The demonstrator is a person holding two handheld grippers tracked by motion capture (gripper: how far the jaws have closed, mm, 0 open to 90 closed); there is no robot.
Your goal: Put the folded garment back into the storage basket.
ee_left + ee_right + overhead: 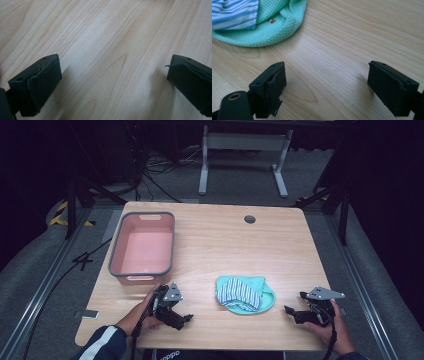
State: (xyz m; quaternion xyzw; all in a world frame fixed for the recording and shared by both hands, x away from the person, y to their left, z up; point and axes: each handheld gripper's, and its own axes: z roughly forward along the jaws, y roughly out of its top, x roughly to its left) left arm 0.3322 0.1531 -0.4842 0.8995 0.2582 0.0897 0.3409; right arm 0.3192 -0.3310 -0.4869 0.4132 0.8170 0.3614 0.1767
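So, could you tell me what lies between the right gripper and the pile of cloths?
Bare wooden table: in the right gripper view, the right gripper, open, has plain wood before the cloths.

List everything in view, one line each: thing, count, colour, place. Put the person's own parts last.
table: one, light wood, centre
cable hole: one, dark, far side of table
basket: one, pink with grey rim, table's left
cloths: a small pile, mint green with a blue-striped one on top, near centre
metal frame: one, pale grey, floor beyond table
left gripper: one, black, near left, open
right gripper: one, black, near right, open
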